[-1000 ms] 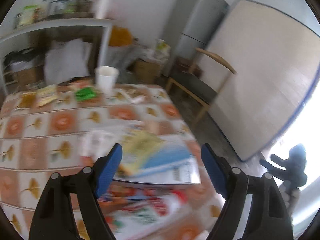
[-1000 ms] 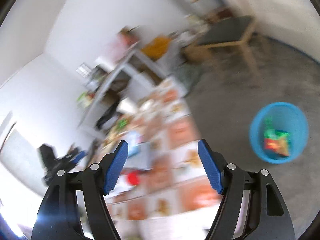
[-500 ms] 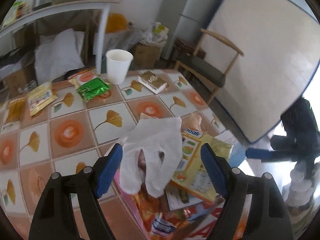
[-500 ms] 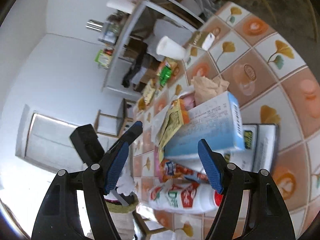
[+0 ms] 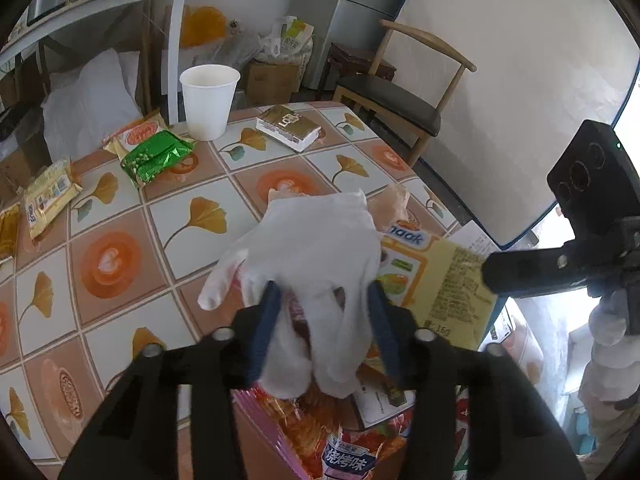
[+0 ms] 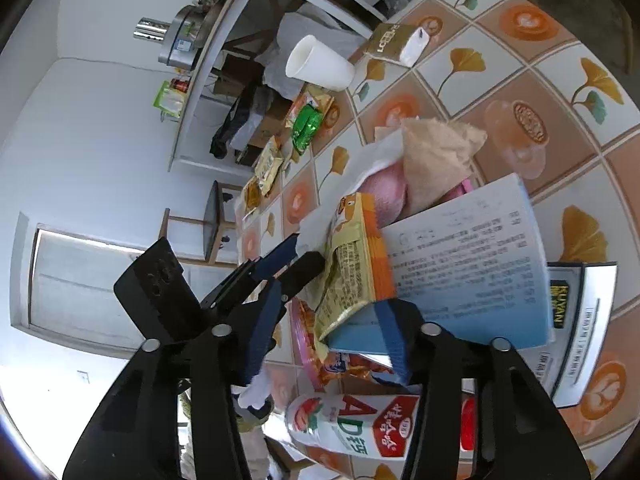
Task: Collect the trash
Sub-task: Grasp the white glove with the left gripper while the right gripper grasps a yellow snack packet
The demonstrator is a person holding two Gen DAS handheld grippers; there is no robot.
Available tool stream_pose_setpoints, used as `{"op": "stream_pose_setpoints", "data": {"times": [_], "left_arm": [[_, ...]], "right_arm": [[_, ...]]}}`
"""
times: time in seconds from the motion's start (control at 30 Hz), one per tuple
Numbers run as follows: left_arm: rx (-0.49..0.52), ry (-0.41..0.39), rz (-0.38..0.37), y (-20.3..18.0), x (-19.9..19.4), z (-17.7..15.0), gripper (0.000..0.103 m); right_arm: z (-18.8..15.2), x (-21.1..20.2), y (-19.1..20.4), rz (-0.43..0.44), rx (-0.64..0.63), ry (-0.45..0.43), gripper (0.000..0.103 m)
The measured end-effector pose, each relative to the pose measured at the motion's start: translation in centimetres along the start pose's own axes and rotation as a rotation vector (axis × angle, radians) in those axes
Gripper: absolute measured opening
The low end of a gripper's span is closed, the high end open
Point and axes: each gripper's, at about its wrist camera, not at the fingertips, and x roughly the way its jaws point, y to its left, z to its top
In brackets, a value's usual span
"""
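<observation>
A heap of trash lies on the tiled table. In the left wrist view my left gripper has its jaws narrowed around the fingers of a white glove on top of the heap. In the right wrist view my right gripper has its jaws narrowed around the near end of a yellow snack packet and a blue and white box. Whether either gripper presses its object is unclear. The left gripper also shows in the right wrist view. A white and red bottle lies below.
A white paper cup, a green packet, a gold and white box and yellow packets lie at the table's far side. A wooden chair stands beyond the table's right edge. Shelves stand behind.
Both grippers have come down onto the heap and their jaws have narrowed, the left around the white glove, the right around the yellow packet and blue box.
</observation>
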Motion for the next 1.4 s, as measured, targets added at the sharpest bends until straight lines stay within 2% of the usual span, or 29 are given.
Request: {"op": "stream_pose_setpoints", "data": {"times": [0.07, 0.2, 0.3, 0.43, 0.93, 1.2, 1.4], "left_arm": [[0.000, 0.002, -0.009, 0.1, 0.1, -0.2, 0.035], [-0.001, 0.013, -0.020, 0.2, 0.2, -0.4, 0.023], [0.003, 0.002, -0.013, 0.2, 0.0, -0.6, 0.017], [-0.010, -0.029, -0.022, 0.5, -0.6, -0.5, 0.010], [-0.090, -0.251, -0.035, 0.9, -6.9, 1.5, 0.008], [-0.094, -0.316, -0.026, -0.3, -10.5, 2.1, 0.008], [-0.075, -0.357, -0.003, -2.6, -13.3, 2.8, 0.008]], "right_arm": [[-0.3, 0.5, 0.2, -0.009, 0.002, 0.003, 0.032], [-0.4, 1.2, 0.2, -0.015, 0.009, 0.009, 0.010], [-0.6, 1.3, 0.4, -0.012, 0.004, -0.001, 0.005], [-0.7, 1.1, 1.1, -0.010, -0.024, -0.021, 0.003], [-0.6, -2.3, 3.5, 0.047, -0.103, -0.121, 0.002], [-0.4, -5.9, 3.7, 0.106, -0.113, -0.195, 0.002], [-0.9, -9.5, 3.5, 0.152, -0.116, -0.257, 0.002]]}}
